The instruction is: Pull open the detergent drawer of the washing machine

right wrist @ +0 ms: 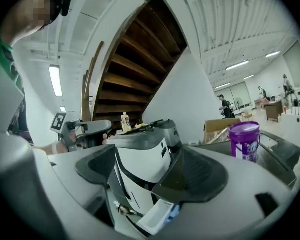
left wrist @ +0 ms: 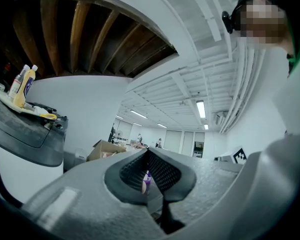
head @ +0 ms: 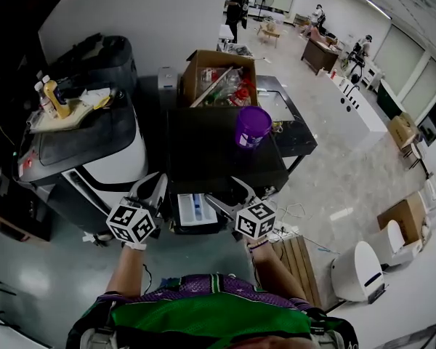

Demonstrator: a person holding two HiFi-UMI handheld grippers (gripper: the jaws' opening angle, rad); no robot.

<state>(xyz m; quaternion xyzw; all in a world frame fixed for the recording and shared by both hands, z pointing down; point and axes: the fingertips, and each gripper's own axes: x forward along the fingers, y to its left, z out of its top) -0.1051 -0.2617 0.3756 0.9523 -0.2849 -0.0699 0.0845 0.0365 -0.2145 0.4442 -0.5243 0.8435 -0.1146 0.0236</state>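
Detergent drawer [head: 195, 209]: white tray, out from the washing machine [head: 203, 158] front, between the grippers. Right gripper [right wrist: 150, 169]: jaws wide, empty. Left gripper [left wrist: 147, 171]: jaws nearly together, empty. Step: pull judged done; next, back clear

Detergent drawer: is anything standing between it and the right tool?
Nothing visible does. The detergent drawer already sticks out of the washing machine. The right tool is just beside it, with its jaws open and empty, and nothing lies between them.
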